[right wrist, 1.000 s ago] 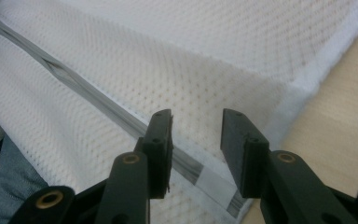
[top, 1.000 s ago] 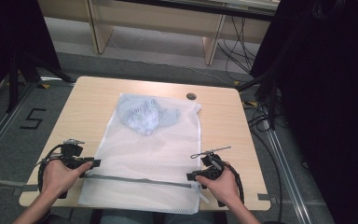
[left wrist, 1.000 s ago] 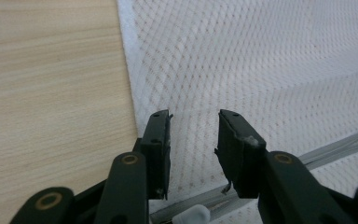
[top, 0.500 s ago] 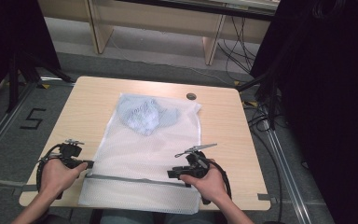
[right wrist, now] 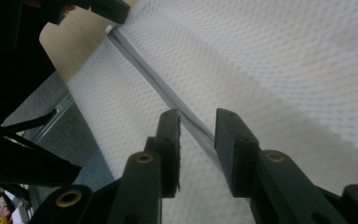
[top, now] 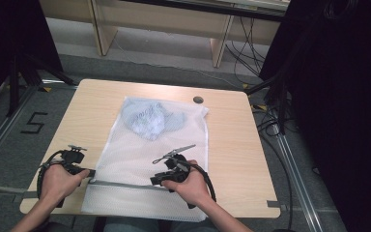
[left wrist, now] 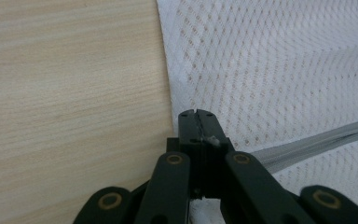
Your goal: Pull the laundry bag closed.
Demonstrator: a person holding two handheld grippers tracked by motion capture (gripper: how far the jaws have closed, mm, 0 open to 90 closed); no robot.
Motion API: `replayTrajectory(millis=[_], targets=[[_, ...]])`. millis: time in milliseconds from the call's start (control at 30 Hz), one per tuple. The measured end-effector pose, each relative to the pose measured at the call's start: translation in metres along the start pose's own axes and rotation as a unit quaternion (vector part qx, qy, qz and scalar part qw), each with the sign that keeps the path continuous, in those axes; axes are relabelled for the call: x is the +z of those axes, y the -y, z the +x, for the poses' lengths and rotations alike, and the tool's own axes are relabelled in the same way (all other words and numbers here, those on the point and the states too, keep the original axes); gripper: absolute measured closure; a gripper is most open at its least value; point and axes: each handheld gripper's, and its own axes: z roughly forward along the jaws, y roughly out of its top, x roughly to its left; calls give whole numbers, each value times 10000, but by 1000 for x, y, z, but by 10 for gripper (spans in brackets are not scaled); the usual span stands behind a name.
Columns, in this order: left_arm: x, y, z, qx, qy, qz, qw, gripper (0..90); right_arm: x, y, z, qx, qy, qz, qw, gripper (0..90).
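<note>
Looking down from the high view, you have both forearms coming in from the near edge of the table, where a white mesh bag lies flat with a bluish garment bunched inside its far end. Your left gripper sits at the bag's left edge beside the grey zipper, wrist low and knuckles up; your right gripper rests over the zipper near its middle, pointing left. Through the left gripper view, your jaws are pinched together on the zipper's end at the bag's edge. Through the right gripper view, your jaws have just been closing, straddling the zipper with a gap on each side.
</note>
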Motion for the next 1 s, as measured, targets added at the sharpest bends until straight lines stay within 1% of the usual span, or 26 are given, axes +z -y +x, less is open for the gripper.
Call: replayTrajectory(millis=[33, 67, 100, 167, 200, 233, 267, 300, 333, 367, 400, 433, 467, 500, 533, 567, 600, 633, 667, 700, 733, 767, 867, 933, 967, 1000], targets=[[-1, 0, 0, 11, -11, 6, 10000, 895, 3, -1, 3, 42, 24, 65, 10000, 716], [-2, -1, 0, 19, -37, -12, 10000, 895, 6, -3, 5, -30, -34, 61, 10000, 716], [-3, -1, -1, -14, -48, -38, 10000, 895, 9, -4, 8, 1, -21, 119, 9999, 715], [-6, 0, -1, 69, -88, 46, 9999, 896, 15, -6, 12, -55, -50, 126, 9999, 715], [-4, 1, -3, -5, -79, -67, 9999, 895, 17, -7, 13, -92, -52, 150, 9998, 715], [-5, 1, -2, 48, -69, 98, 9999, 896, 19, -9, 15, -137, -82, 134, 9998, 715], [-3, 2, -2, 8, -58, 116, 9999, 896, 21, -10, 17, -110, -90, 171, 9998, 715], [-2, 3, -3, 7, -113, 100, 9999, 896, 24, -11, 19, -157, -105, 154, 9997, 713], [-3, 2, -2, 23, -149, 189, 9997, 896, 26, -13, 20, -156, -110, 151, 9997, 713], [-2, 3, -1, 6, -133, 120, 9998, 896, 27, -14, 22, -169, -106, 157, 9997, 712], [-3, 2, -1, 23, -132, 216, 9997, 896, 28, -16, 24, -130, -81, 182, 9997, 712], [-3, 2, 0, 26, -140, 224, 9996, 896, 30, -17, 26, -102, -131, 189, 9997, 712], [-2, 2, 0, 35, -147, 263, 9995, 896, 32, -19, 26, -194, -198, 151, 9995, 711], [-2, 3, 0, 33, -118, 288, 9995, 896, 34, -20, 28, -159, -192, 154, 9996, 711], [-1, 3, 0, 25, -115, 318, 9994, 896, 37, -22, 29, -180, -218, 133, 9995, 711], [-1, 3, 1, 14, -102, 304, 9995, 896, 40, -23, 31, -90, -231, 170, 9995, 713], [-1, 2, 1, 28, -104, 324, 9994, 896, 43, -24, 32, -152, -286, 141, 9994, 714], [0, 2, 1, 21, -97, 322, 9994, 896, 47, -25, 34, -158, -264, 157, 9994, 716], [0, 2, 1, 22, -93, 349, 9993, 896, 51, -26, 35, -201, -348, 144, 9991, 718], [0, 2, 2, 7, -73, 357, 9993, 897, 55, -27, 37, -212, -384, 160, 9989, 720], [0, 2, 2, -14, -69, 349, 9994, 897, 58, -28, 39, -190, -372, 187, 9990, 725], [0, 1, 1, -103, -48, 404, 9991, 897, 62, -30, 41, -171, -432, 188, 9987, 728], [0, 1, 3, -89, -33, 406, 9991, 897, 72, -37, 47, -180, -514, 182, 9984, 739], [0, 1, 3, -95, -7, 412, 9991, 897, 78, -42, 50, -116, -535, 222, 9983, 742], [0, 1, 3, -98, -22, 406, 9991, 897, 81, -44, 51, -191, -557, 206, 9981, 744], [1, 1, 3, -102, -9, 401, 9991, 897, 84, -46, 54, -132, -589, 253, 9979, 744]])
